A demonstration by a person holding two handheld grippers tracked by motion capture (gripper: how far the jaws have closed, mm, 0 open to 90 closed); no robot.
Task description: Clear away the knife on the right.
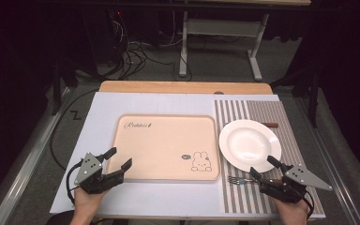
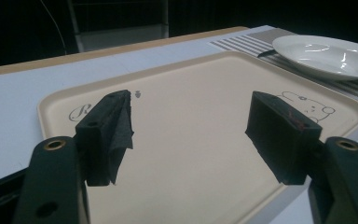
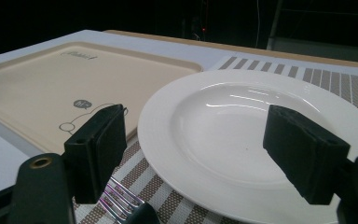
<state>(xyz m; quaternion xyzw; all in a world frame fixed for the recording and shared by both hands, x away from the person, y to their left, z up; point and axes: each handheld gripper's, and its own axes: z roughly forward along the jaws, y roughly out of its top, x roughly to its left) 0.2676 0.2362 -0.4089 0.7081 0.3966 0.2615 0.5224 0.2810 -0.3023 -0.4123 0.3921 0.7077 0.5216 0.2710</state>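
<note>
At the near left, the left gripper (image 1: 120,158) hovers with its jaws spread wide and empty over the near left corner of the beige tray (image 1: 168,140). To the tray's right, a white plate (image 1: 248,145) rests on a striped placemat (image 1: 262,154). A fork (image 1: 238,179) lies just near the plate. The right gripper (image 1: 264,167) stands open, empty, at the plate's near rim, right beside the fork.

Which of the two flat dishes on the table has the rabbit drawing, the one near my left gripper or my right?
The beige tray, by the left gripper; a rabbit is printed in its corner. The white plate is plain.
</note>
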